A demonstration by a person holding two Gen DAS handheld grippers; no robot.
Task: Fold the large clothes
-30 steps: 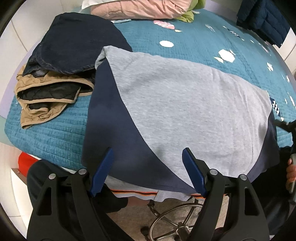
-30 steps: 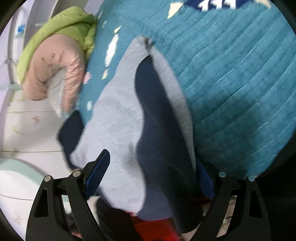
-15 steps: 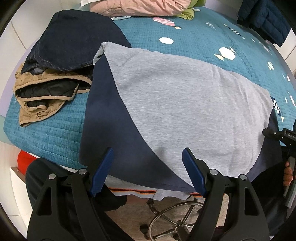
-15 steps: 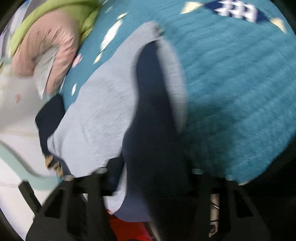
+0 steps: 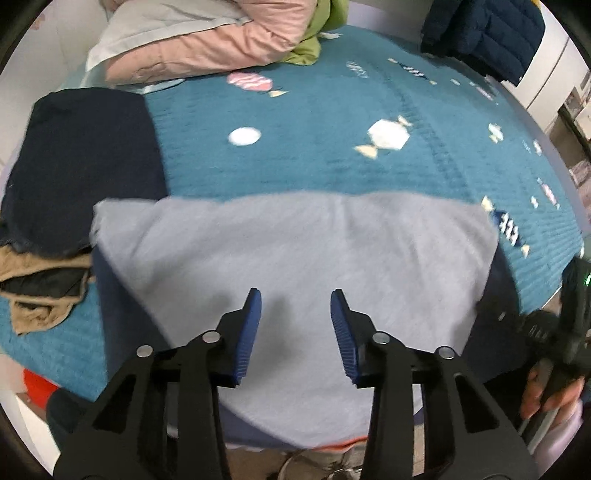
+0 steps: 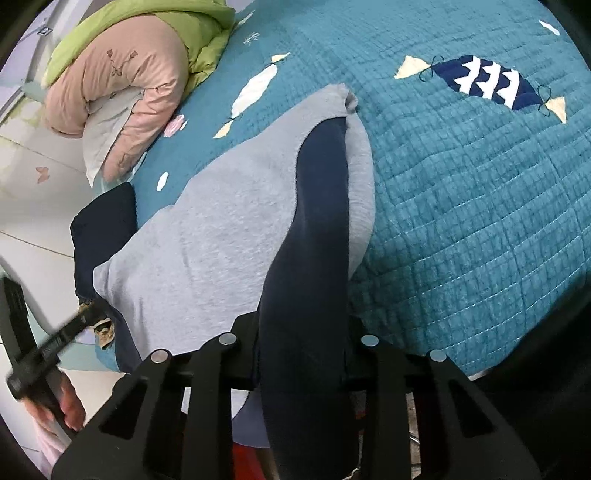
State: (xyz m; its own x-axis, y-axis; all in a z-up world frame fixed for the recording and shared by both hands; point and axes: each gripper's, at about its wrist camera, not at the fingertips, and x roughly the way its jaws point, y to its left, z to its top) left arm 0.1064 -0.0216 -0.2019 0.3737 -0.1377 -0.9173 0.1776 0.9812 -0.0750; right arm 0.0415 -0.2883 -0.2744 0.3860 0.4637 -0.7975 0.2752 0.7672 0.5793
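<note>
Teal quilted bed [image 5: 332, 162] carrying everything; grey-and-navy garment [image 5: 303, 266] spread along its near edge, hanging a little over that edge. Folded partway by the look of it: grey panel laid flat across the top, navy showing at both sides, further folds apparently left to make. Pink and green bedding [image 5: 207, 48] heaped at the far edge. Dark folded clothes over a tan jacket [image 5: 55, 229] stacked at the left edge, touching the garment's left corner. Navy puffer jacket [image 5: 484, 33] past the far right corner.

Left tool [image 5: 295, 317] tilted steeply down above the grey panel, jaws closing, nothing between the blue pads [image 5: 251, 332], no cloth touched as far as visible. Right tool [image 6: 299, 343] angled down at the near right edge, jaws closing onto the navy fold [image 6: 310, 258] running up between them; pads hidden under the cloth. Person's hand [image 5: 550, 391] on the right tool's handle.
</note>
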